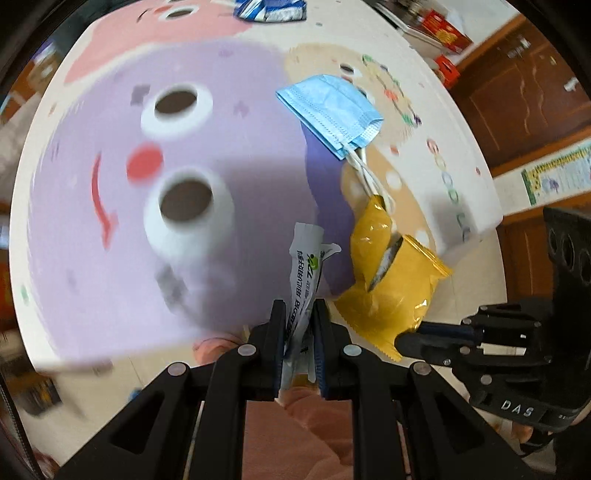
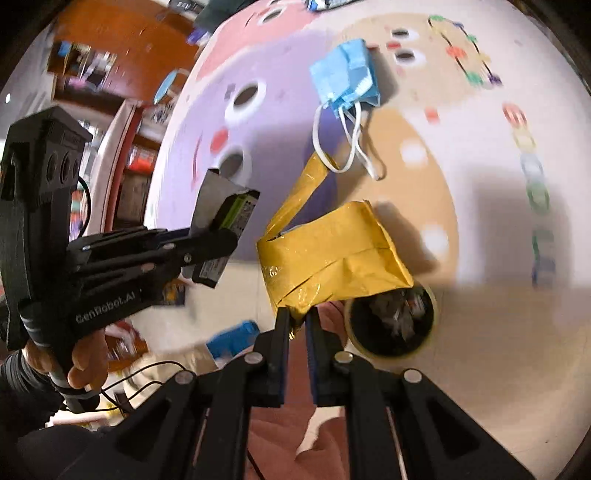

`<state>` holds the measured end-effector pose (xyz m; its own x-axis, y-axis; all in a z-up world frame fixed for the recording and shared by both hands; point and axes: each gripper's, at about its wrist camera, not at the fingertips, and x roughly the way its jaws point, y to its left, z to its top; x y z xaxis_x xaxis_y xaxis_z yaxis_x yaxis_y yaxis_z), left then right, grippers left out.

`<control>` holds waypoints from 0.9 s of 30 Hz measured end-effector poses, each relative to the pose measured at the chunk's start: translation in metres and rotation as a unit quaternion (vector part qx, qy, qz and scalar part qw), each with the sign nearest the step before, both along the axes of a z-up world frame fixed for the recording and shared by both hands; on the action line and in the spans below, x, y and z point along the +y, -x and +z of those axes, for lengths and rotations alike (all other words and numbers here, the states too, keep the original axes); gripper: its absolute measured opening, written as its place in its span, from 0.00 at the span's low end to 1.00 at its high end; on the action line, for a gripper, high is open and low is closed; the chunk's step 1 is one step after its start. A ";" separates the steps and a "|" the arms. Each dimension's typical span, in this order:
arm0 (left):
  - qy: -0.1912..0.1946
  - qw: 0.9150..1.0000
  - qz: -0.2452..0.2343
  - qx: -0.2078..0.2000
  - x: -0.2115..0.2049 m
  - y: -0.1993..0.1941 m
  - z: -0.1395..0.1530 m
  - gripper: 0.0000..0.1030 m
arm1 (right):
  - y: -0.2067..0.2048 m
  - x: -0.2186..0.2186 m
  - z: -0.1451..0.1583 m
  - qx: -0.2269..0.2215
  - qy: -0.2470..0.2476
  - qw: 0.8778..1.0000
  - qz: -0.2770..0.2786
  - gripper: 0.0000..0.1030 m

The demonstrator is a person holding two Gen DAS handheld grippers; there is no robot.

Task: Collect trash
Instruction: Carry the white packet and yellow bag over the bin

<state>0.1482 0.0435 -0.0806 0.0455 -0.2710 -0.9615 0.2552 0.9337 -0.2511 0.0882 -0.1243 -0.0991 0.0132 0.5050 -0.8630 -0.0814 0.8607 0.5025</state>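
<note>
— Down by the right gripper (image 2: 296,321), what's pinched there?

— A yellow snack wrapper (image 2: 332,254), clamped by its crumpled bottom corner between the closed-up jaws. It looks shiny, creased and torn open, with a long strip peeling off toward the far side. Just beside it to the right, lower down, sits a small round bin (image 2: 393,325) with dark scraps inside.

— And the other hand?

— The left gripper (image 1: 299,332) is squeezed tight on a white sachet (image 1: 306,266), a thin printed packet that stands up stiffly from the jaws with a ragged torn top. From the right camera you can see its silvery inside and a green label.

— So where are we in the job?

— I'd say both pieces are picked up and being carried; neither is in the bin yet. The next move, to my eye, means bringing each gripper over the bin's mouth and only then letting go. The mouth looks narrow and the yellow wrapper is wide and floppy, so it may catch on the rim.

— Anything left farther off?

— Yes, a blue face mask (image 1: 330,110) lies folded on the cartoon-printed table (image 1: 110,288), beyond the wrappers, its white ear loops trailing toward the yellow one. Farther still, at the table's far edge, there's a blue-and-white packet (image 1: 269,11), partly cut off. Those look like later pickups.
</note>
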 end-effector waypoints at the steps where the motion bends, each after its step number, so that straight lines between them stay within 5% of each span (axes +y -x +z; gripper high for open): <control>1: 0.000 1.000 0.009 0.002 -0.001 0.012 -0.002 0.11 | 0.010 -0.003 -0.003 0.004 0.004 1.000 0.009 0.08; 7: -0.009 0.999 0.032 -0.001 -0.014 0.064 -0.006 0.11 | 0.042 -0.011 -0.020 0.029 0.010 0.999 0.033 0.08; 13: -0.018 0.999 0.038 -0.008 -0.021 0.085 -0.012 0.12 | 0.029 0.006 -0.036 0.037 0.024 0.998 0.053 0.08; 27: -0.013 0.997 0.071 -0.004 -0.018 0.094 -0.093 0.12 | 0.031 0.013 -0.093 -0.003 0.056 0.998 0.031 0.08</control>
<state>0.0537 0.0256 -0.1739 0.0892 -0.2358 -0.9677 0.1213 0.9669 -0.2245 0.0573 -0.1112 -0.1925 -0.0092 0.4057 -0.9140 -0.1382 0.9047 0.4030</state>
